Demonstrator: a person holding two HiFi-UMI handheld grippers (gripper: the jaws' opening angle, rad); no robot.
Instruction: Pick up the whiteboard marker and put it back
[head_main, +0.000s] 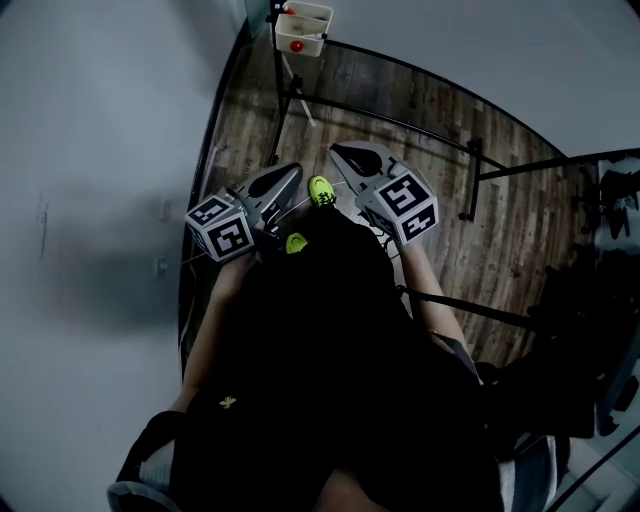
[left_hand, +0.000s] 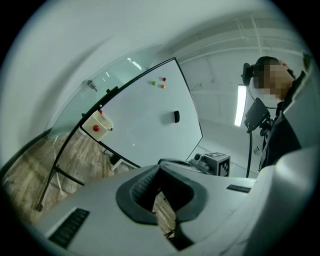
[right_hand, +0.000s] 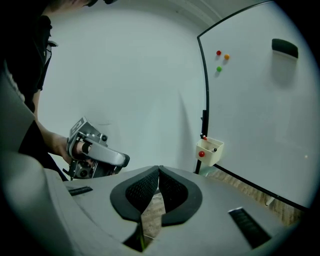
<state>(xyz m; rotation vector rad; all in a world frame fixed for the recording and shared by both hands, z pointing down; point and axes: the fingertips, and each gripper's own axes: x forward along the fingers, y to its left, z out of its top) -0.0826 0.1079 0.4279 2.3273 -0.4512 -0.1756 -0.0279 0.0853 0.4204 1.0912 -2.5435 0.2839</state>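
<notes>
My left tongs (left_hand: 159, 175) and right tongs (right_hand: 159, 175) are clenched, empty. The cream plastic box (right_hand: 212, 156) on the black-framed whiteboard (right_hand: 260, 110) lies well ahead, between them; the whiteboard marker's axis is too small to read.

My head view looks steeply down from overhead. Both gripper views ride close behind my jaws, facing the whiteboard (left_hand: 145, 115). All three share its cream tray (head_main: 302, 27).

Bare floor (head_main: 420, 110) ahead, barred only by whiteboard stand legs (head_main: 471, 185).
</notes>
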